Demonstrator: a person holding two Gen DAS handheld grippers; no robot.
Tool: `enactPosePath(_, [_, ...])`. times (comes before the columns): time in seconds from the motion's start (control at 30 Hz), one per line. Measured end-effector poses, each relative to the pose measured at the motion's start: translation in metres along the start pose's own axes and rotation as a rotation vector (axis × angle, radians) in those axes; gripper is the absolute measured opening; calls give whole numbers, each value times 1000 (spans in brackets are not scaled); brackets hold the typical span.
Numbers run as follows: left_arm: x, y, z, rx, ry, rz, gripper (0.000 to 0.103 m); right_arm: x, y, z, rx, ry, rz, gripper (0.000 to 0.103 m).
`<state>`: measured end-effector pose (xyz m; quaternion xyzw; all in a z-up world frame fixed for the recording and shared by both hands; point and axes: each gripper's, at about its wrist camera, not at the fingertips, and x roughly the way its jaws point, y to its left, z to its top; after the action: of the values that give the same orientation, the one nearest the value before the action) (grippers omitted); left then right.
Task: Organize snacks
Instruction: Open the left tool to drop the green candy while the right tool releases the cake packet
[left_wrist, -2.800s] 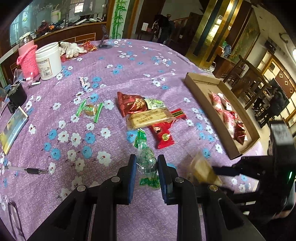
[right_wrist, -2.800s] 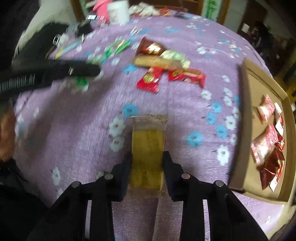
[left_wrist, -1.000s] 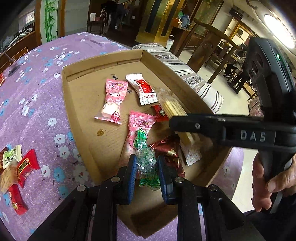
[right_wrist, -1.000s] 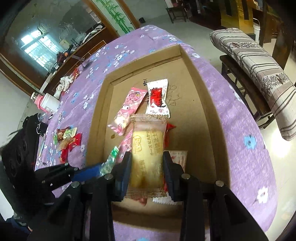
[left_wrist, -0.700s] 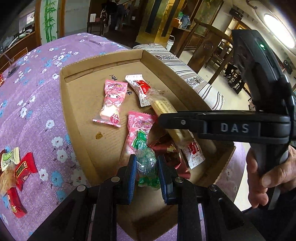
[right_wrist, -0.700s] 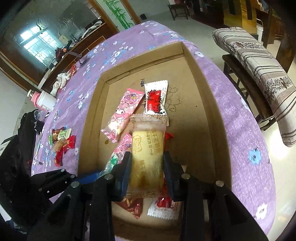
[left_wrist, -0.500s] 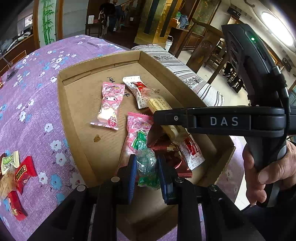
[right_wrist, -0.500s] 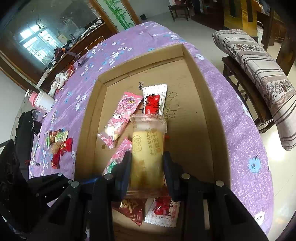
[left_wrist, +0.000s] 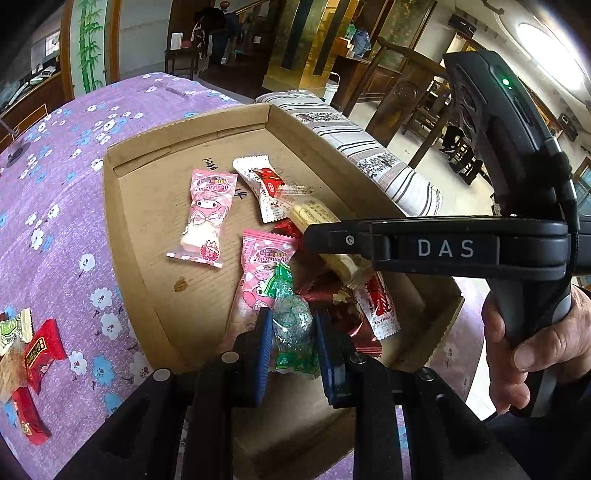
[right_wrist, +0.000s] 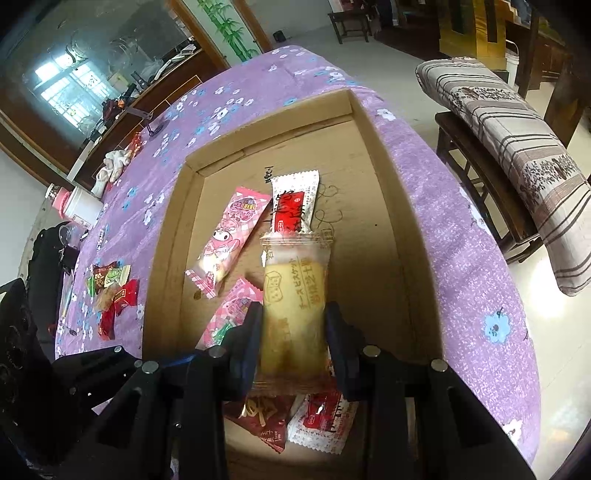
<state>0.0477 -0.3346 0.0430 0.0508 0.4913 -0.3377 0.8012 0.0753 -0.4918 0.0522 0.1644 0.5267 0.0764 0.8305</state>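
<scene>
The left gripper (left_wrist: 293, 345) is clamped on a green candy (left_wrist: 293, 325), and the right gripper (right_wrist: 293, 334) is clamped on a yellow biscuit pack (right_wrist: 293, 306) with Japanese writing. Both snacks have been carried from the purple flowered tablecloth (left_wrist: 55, 229) to just over the cardboard tray (left_wrist: 155, 206), so they seem ready to be dropped in. "DAS" is read on the right gripper's side.
</scene>
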Motion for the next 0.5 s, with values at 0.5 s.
enactPosePath(0.5, [-15,-4,-3,-16,-18,-38,52,-27,1,-14,37,-52,-16,36])
